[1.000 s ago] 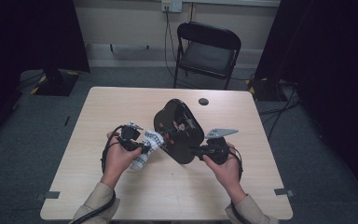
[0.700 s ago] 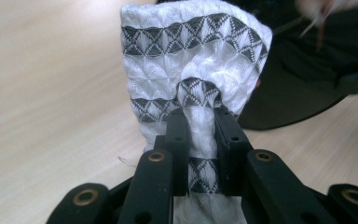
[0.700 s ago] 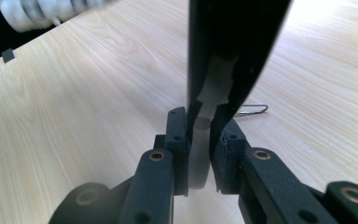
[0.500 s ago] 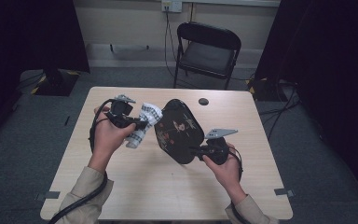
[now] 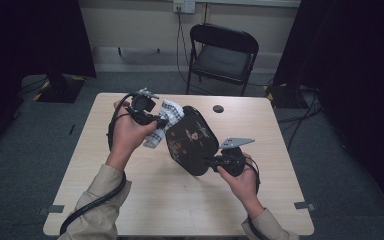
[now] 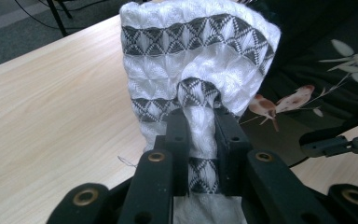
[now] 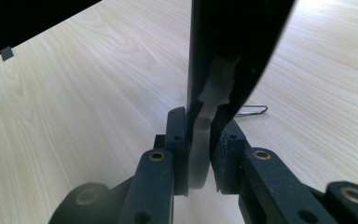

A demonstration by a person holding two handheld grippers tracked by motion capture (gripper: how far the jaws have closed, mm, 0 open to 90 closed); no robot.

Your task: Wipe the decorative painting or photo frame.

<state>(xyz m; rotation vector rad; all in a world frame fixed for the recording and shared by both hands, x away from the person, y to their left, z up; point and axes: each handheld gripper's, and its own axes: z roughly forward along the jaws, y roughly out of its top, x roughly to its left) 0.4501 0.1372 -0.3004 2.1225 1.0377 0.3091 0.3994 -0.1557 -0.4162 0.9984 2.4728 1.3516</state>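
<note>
My left gripper (image 5: 161, 120) is clamped on a white woven cloth with grey triangle bands (image 5: 164, 122); in the left gripper view the cloth (image 6: 200, 70) bunches between the two black jaws and fans out above them. It is raised above the light wooden counter (image 5: 145, 200), at the upper left edge of the tray.

My right gripper (image 5: 211, 161) is clenched on the rim of a black lacquered oval tray with a painted flower-and-bird pattern (image 5: 190, 140). The tray is tilted up on edge, patterned face toward the high camera, off the counter. In the right gripper view the jaws pinch the tray's thin dark edge (image 7: 228, 42), which rises straight up from my right gripper (image 7: 200, 130).

The cloth touches the tray's upper left side. In the left gripper view the painted birds and pale leaves lie just right of the cloth.

A small dark round disc (image 5: 218, 108) lies on the counter's far side, apart from the tray. A black folding chair (image 5: 222, 52) stands beyond the counter.
</note>
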